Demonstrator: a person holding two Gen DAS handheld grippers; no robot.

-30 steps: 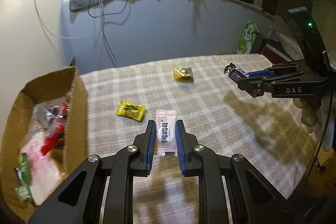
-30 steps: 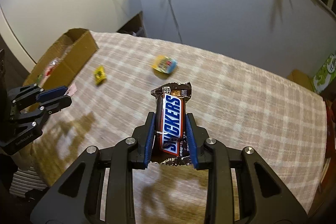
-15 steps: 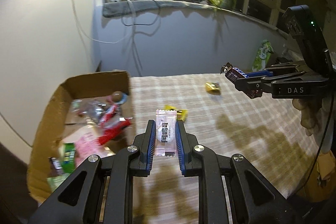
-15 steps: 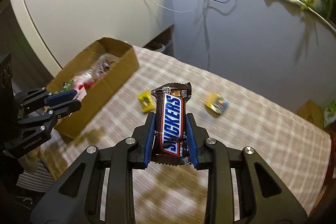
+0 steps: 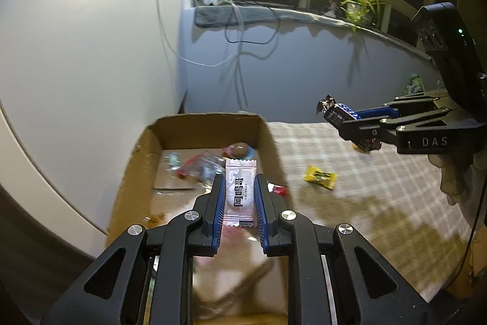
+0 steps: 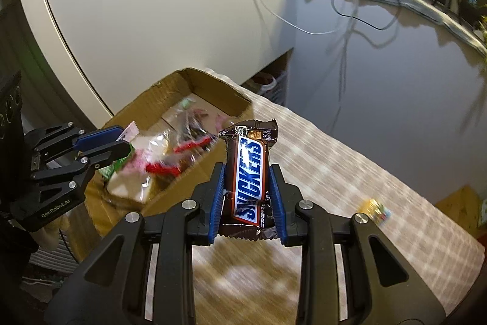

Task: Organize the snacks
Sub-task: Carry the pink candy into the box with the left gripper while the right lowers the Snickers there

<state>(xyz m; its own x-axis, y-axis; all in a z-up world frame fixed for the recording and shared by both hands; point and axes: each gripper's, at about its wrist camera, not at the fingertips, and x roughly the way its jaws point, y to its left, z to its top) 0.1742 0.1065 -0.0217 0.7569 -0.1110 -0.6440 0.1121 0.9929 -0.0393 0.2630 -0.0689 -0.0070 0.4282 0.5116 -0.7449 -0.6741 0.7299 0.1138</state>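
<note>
My left gripper point(image 5: 239, 183) is shut on a pale pink snack packet point(image 5: 239, 197) and holds it above the open cardboard box point(image 5: 271, 142), which holds several wrapped snacks. My right gripper point(image 6: 247, 169) is shut on a Snickers bar point(image 6: 250, 172) and hovers over the table just right of the box point(image 6: 182, 191). The right gripper also shows in the left wrist view point(image 5: 350, 124), with the bar's end point(image 5: 330, 108) sticking out. The left gripper shows in the right wrist view point(image 6: 117, 142), over the box's near end.
A yellow candy point(image 5: 320, 176) lies on the checked tablecloth point(image 5: 350, 188) right of the box. Another yellow snack point(image 6: 376, 207) lies farther right. A red wrapper point(image 5: 278, 189) hangs at the box's right wall. Cables hang down the wall behind.
Both grippers have swung left toward the box with their snacks. The left one has gone from over the table to above the box; the right one has drawn near the box's right side.
</note>
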